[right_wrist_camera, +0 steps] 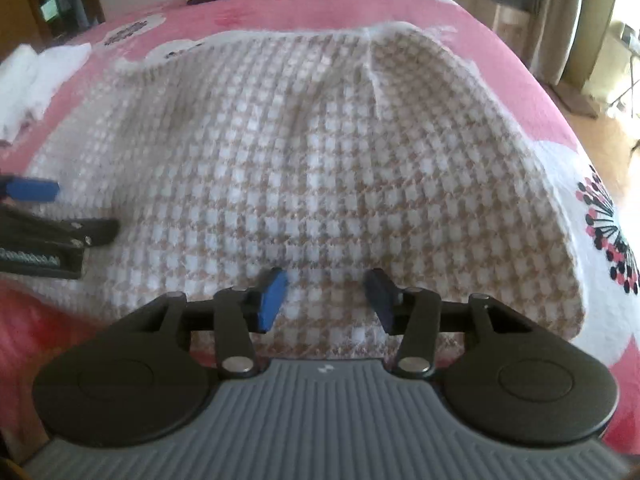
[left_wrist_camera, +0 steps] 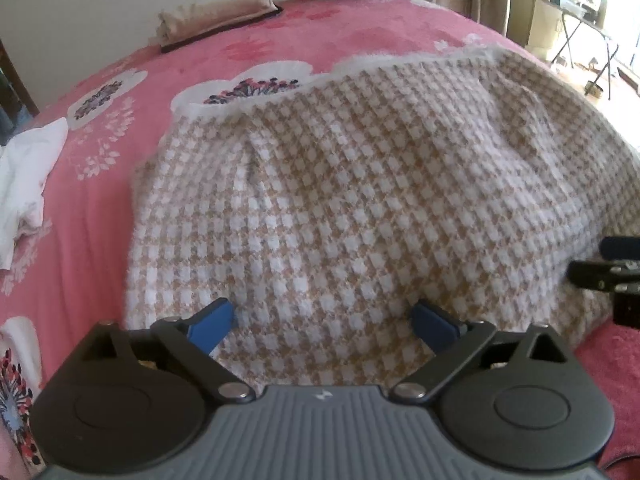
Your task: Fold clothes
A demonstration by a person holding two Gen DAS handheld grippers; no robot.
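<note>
A pink flowered blanket point(left_wrist_camera: 320, 52) covers the whole bed; spread over its near half lies the beige-and-white checked garment point(left_wrist_camera: 360, 208), rumpled, with its near edge just under both grippers; a white cloth point(left_wrist_camera: 28, 184) sits crumpled off at the left edge, apart from the garment; a folded beige towel point(left_wrist_camera: 212, 16) lies at the far end. The left gripper point(left_wrist_camera: 324, 320) hangs over the garment's near hem, blue pads flung wide, nothing pinched; the right gripper point(right_wrist_camera: 326, 296) hovers beside it over the same hem, pads parted about halfway, also gripping nothing.
</note>
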